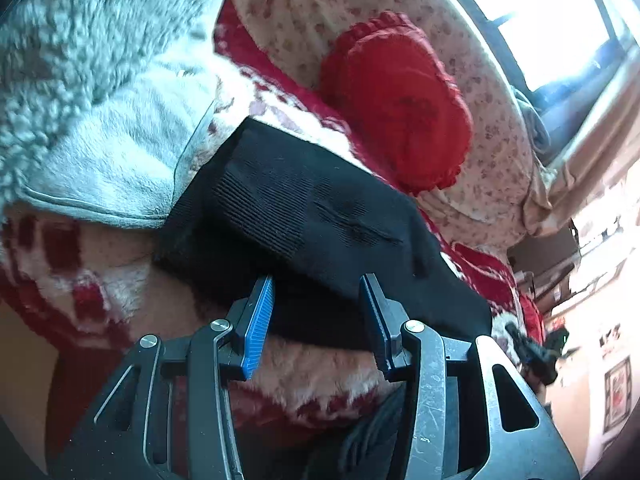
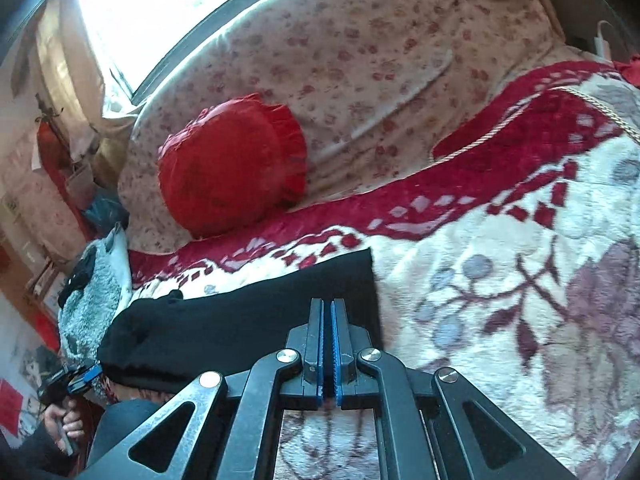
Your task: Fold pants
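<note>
Close to the left wrist camera, the left gripper [image 1: 318, 308] has its two blue-padded jaws spread apart. Black knitted pants [image 1: 304, 216] lie just beyond the tips, and the pads do not press on them. No cloth is pinched there. Close to the right wrist camera, the right gripper [image 2: 328, 320] has its jaws squeezed tight together over the near edge of the pants [image 2: 240, 320]. Whether a bit of cloth is caught between the pads cannot be told.

The pants lie folded in a long dark band near the front edge of the bed, on a fluffy red and cream patterned blanket [image 2: 500, 280]. Beside one end of the pants sits a grey fuzzy fleece garment [image 1: 100, 100], and the pants' end touches it. Far off at the bottom left of the right view, a hand [image 2: 66, 424] holds the other gripper's handle.

Farther back on the bed, a round red frilly cushion [image 2: 232, 168] leans on a pale flowery quilt [image 2: 380, 60]. Behind the bed's far edge, a bright window [image 1: 560, 32] glows.
</note>
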Demonstrator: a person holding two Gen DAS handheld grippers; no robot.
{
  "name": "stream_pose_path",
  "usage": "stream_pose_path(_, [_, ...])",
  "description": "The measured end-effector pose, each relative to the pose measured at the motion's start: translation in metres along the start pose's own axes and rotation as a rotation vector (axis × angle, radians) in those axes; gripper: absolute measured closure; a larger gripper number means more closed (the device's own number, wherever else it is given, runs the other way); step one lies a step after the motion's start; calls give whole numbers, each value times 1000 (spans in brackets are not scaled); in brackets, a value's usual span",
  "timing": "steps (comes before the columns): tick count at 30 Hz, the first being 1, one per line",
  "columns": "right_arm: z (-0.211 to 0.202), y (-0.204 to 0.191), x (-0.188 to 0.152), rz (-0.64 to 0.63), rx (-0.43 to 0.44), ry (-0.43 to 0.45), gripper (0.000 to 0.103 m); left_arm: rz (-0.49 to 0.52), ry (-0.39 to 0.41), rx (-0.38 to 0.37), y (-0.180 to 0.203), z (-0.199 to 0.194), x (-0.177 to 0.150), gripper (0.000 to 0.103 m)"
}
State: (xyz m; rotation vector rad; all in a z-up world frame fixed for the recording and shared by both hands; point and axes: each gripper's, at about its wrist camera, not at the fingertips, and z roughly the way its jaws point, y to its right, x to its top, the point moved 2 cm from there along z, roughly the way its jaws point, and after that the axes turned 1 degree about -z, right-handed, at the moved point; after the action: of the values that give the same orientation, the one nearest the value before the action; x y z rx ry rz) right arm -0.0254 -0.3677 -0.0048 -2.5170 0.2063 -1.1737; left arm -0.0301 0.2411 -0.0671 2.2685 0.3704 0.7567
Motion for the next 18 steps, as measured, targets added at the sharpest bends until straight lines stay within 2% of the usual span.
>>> stream_pose_path(1, [1,-3,-1,-7,4,0,101,-43,5,-17,-4,2,4,61])
stream_pose_path(6, [2,-7,-5,-3,11,-1,101,-347,-15,-250,-22,5,16,61])
stream_pose_path(8, [3,-8,-5,-5,12,-6,101,-420,-19,-309,-26,4,19,64])
stream_pose_path(10, [3,-8,-5,-6,10,-5,101,-429,-12,-334,-24,-1,18,64])
stream_pose_path(15, [0,-4,-5,47,4,22,101,-340,9,-253,-14,-5,23,65])
stream_pose_path(18, [-8,11,-13,187,23,60,101,-277,10,-130,-11,1,21,84])
